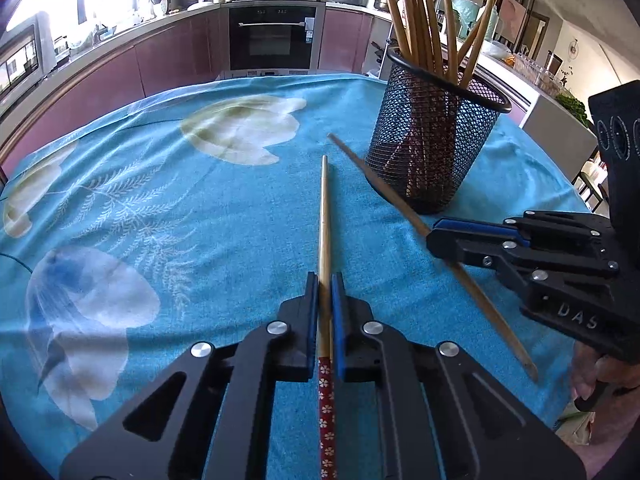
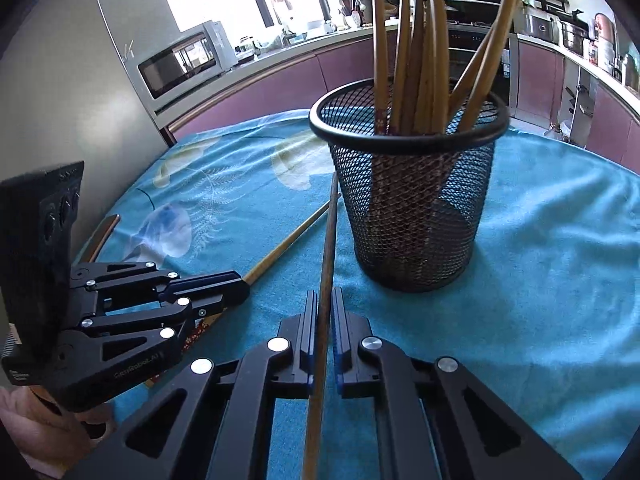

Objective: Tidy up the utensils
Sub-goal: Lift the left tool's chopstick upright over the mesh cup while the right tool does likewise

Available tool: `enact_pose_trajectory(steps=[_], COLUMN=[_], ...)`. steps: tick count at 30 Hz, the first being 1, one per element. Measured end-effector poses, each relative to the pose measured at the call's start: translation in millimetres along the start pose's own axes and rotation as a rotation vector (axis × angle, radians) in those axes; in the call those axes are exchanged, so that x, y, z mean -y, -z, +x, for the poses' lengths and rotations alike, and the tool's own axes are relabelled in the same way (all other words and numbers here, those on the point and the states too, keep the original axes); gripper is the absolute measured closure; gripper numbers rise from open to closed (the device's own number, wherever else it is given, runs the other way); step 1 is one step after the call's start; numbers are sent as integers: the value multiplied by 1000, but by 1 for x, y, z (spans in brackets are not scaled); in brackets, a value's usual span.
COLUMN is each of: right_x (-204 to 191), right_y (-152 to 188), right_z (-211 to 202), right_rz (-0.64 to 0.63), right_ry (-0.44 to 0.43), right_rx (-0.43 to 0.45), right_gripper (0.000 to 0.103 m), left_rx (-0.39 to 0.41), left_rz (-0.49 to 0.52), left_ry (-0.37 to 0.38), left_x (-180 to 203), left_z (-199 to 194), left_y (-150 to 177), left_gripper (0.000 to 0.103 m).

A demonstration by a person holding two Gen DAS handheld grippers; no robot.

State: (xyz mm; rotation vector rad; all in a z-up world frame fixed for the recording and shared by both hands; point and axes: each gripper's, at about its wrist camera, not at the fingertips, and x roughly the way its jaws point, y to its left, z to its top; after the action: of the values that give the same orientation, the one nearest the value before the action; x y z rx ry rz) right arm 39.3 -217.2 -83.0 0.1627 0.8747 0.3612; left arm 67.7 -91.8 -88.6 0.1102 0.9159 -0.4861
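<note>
Two chopsticks are in hand, both low over the table and just beside the mesh holder (image 2: 408, 200), which stands upright on the blue cloth (image 1: 180, 208) and already carries a bundle of chopsticks (image 2: 416, 60) leaning against its rim. The left chopstick (image 1: 325, 216), with a red flowered handle end, points forward toward the far edge of the table; the right chopstick (image 2: 327, 248), darker and plain, runs close along the holder's near wall, and whether it touches the mesh cannot be told. Risks, as a judgement: each stick is pinched near its middle by narrow pads, so it can pivot or slip during a lift; a long free tip can strike the holder wall or the standing bundle and tip the light holder; the two sticks lie close and angled toward each other, so the tools can foul one another if raised together. The left gripper (image 1: 325, 292) has its jaws closed to a narrow gap, clamping the left chopstick. The right gripper (image 2: 325, 312) likewise has jaws nearly together, pinching the right chopstick
</note>
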Motion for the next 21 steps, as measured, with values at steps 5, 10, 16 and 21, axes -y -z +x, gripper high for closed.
enact_pose_trajectory(steps=[5,10,16,21], right_x=[-4,-11,-13,-15], right_y=[1,0,-3,-5], right_z=[-3,8,21,26], right_rz=[-16,-33,-45,-65], right_ry=[-43,-50,-14,1], right_rx=[4,-25,-57,-60], right_gripper=[97,98,94,94], left_rx=[-1,-3,-7,-5], left_rz=[6,20,32,42], left_ry=[7,12,7,1], left_x=[2,6,6,8], left_z=[-1,-1,2,4], left_y=[1,2,1,-1], left_gripper=[95,95,95,94])
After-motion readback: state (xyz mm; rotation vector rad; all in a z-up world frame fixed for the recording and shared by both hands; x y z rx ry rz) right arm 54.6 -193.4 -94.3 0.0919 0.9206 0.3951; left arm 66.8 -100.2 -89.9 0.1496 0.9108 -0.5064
